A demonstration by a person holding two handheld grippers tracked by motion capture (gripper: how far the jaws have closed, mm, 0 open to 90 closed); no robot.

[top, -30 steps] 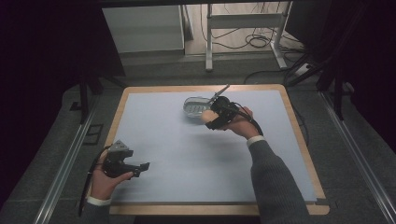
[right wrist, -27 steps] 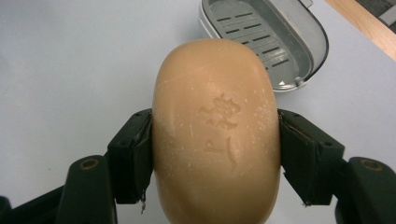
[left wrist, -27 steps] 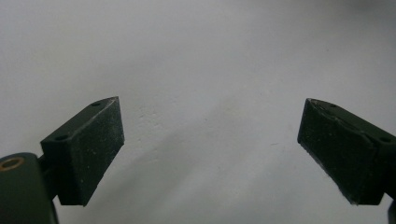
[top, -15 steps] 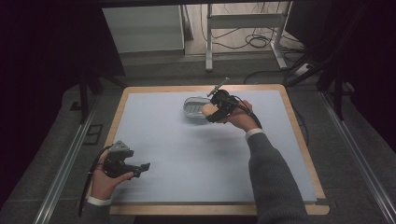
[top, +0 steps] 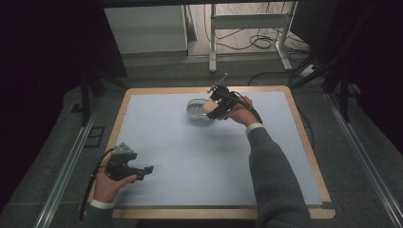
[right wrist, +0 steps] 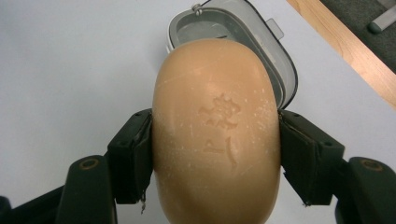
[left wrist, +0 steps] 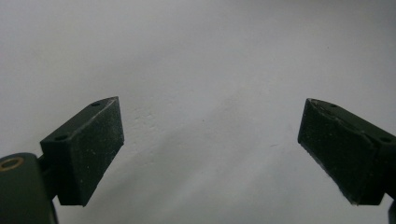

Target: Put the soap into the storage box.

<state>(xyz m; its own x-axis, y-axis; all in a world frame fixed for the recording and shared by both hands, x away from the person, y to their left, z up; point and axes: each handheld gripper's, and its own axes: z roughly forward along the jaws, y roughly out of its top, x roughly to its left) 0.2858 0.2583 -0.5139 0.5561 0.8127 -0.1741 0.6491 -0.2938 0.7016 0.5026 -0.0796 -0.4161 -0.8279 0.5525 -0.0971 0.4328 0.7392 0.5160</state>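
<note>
My right gripper (right wrist: 215, 154) is clamped on the soap bar (right wrist: 217, 130), one pad on each long side, its long axis running straight out between the jaws. Its far end overhangs the grey soap dish (right wrist: 261, 42) at the far middle of the blue mat (top: 190, 156). My left gripper (left wrist: 210, 154) is spread wide over bare mat near the front left corner.

The waxy, matt tan soap bar (right wrist: 217, 135) bears an embossed stamp, above a smooth grey plastic soap dish (right wrist: 261, 35) on the matt table mat (top: 190, 156).

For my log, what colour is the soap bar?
Tan-orange soap bar, clearest in the right gripper view.
</note>
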